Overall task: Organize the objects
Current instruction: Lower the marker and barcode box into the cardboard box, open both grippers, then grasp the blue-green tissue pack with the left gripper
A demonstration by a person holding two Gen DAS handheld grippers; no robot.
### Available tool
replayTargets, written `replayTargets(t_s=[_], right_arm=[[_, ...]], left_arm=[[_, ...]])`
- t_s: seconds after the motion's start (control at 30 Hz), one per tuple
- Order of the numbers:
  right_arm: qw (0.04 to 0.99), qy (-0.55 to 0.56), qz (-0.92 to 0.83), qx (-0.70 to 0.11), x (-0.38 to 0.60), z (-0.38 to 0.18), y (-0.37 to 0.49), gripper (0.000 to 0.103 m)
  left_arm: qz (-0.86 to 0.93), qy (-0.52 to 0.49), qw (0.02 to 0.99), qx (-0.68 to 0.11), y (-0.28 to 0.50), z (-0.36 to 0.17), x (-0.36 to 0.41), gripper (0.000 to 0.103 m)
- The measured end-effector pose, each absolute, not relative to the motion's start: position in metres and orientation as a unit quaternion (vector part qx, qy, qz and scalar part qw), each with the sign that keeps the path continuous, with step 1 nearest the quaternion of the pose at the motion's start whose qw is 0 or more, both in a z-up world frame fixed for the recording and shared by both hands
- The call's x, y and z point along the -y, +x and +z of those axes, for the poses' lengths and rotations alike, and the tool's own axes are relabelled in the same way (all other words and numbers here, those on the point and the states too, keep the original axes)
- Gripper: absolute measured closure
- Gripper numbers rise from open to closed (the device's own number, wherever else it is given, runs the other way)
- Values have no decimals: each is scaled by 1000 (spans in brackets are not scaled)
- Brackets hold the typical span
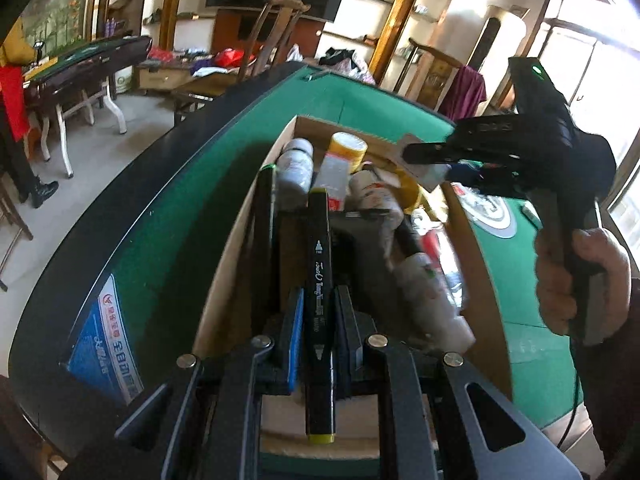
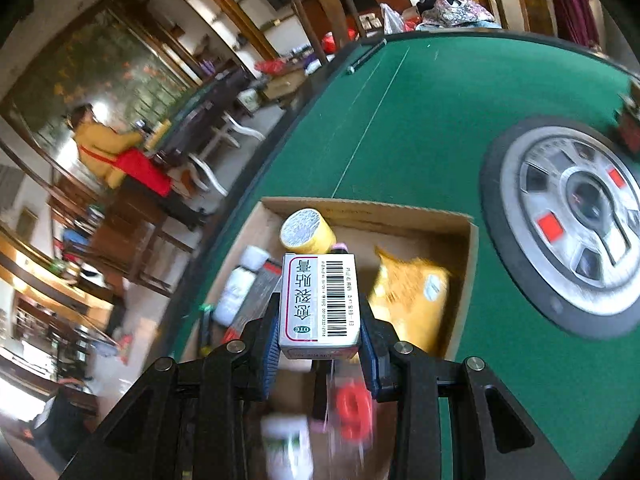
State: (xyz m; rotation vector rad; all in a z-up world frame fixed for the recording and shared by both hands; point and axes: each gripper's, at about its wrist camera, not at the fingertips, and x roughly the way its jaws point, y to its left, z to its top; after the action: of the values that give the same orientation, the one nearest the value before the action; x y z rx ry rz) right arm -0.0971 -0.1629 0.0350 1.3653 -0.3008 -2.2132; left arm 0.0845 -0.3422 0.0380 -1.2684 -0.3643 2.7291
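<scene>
Bottles (image 1: 296,164), yellow pouch (image 2: 408,292) crowd cardboard box (image 2: 472,240) under both tools

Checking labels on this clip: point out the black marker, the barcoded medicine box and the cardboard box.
black marker (image 1: 319,280), left wrist view, on its printed barrel.
barcoded medicine box (image 2: 320,300), right wrist view, on its top face.
cardboard box (image 2: 472,240), right wrist view, on its right wall.

"Touch" and "Twin" are printed in white along the black marker (image 1: 319,304), beneath a small nib symbol marked "FINE". On the white medicine box (image 2: 320,304), a green "OTC" oval, a barcode and large Chinese characters are seen. White Chinese lettering stands on the blue sticker (image 1: 105,344), blurred.
</scene>
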Motion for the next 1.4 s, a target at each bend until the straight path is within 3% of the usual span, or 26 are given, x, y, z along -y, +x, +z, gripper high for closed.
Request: replayTargets(t_s=[0.33, 0.4, 0.47, 0.57, 0.7, 0.87, 1.03, 1.4], right_arm=[[196, 496, -846, 1, 190, 19, -116, 66], [193, 495, -847, 0, 187, 22, -115, 65], [201, 494, -846, 18, 182, 27, -112, 58], [216, 478, -849, 60, 164, 43, -107, 41], [219, 436, -869, 77, 127, 69, -76, 28], [206, 418, -881, 87, 80, 75, -39, 25], [168, 394, -901, 74, 23, 86, -13, 25], [-29, 388, -914, 117, -198, 95, -41, 22]], left_arm=[[894, -430, 56, 116, 85, 31, 337, 85], [894, -428, 53, 125, 87, 34, 340, 63], [896, -420, 55, 136, 91, 40, 342, 44], [903, -399, 60, 146, 99, 55, 342, 34], [915, -368, 71, 153, 111, 74, 335, 23], [922, -349, 95, 136, 118, 101, 309, 20], [930, -326, 126, 113, 132, 124, 269, 11], [904, -370, 208, 58, 121, 108, 172, 10]])
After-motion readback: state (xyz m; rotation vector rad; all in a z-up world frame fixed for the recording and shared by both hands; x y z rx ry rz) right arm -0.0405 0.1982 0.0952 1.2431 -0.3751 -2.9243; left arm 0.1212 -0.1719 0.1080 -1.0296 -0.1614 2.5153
